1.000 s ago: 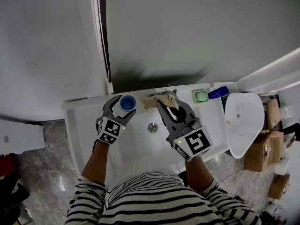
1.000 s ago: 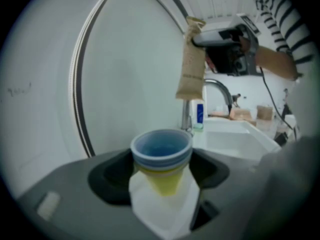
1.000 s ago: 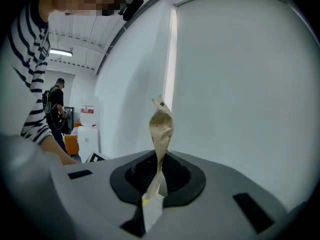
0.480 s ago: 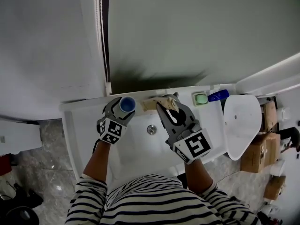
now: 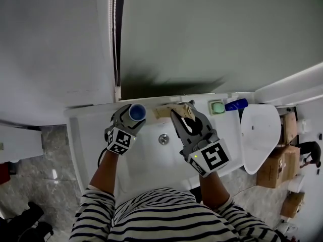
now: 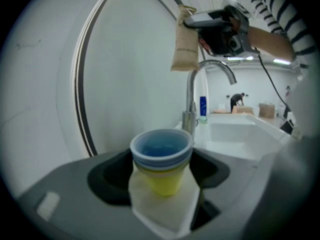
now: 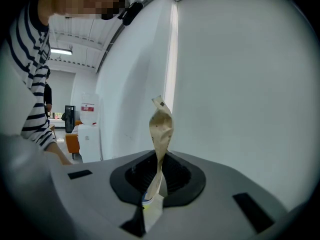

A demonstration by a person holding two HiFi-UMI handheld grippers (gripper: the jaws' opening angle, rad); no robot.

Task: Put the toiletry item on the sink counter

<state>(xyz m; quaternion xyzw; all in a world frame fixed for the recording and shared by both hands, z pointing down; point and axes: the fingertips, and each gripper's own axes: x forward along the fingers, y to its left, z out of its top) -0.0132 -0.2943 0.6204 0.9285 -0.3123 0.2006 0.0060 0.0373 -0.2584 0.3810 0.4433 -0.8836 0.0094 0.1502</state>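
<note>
My left gripper [image 5: 132, 117] is shut on a blue cup stacked over a yellow one [image 5: 137, 111] [image 6: 161, 156]. It holds the cup upright above the back left rim of the white sink counter [image 5: 91, 127], just left of the chrome faucet [image 6: 192, 96]. My right gripper [image 5: 180, 111] is shut on a tan paper sachet [image 7: 161, 131]. The sachet [image 5: 162, 112] stands up from the jaws above the back of the basin [image 5: 162, 153], beside the faucet. The left gripper view shows the sachet [image 6: 184, 41] hanging from the right gripper [image 6: 220, 26] above the faucet.
A green soap dish [image 5: 217, 106] and a blue bottle [image 5: 235, 104] sit at the counter's back right. A mirror or wall panel rises behind the sink. A white oval fixture [image 5: 260, 135] and cardboard boxes [image 5: 272, 173] stand to the right.
The left gripper with the cup has sunk a little toward the counter. The right gripper and its sachet have stayed where they were.
</note>
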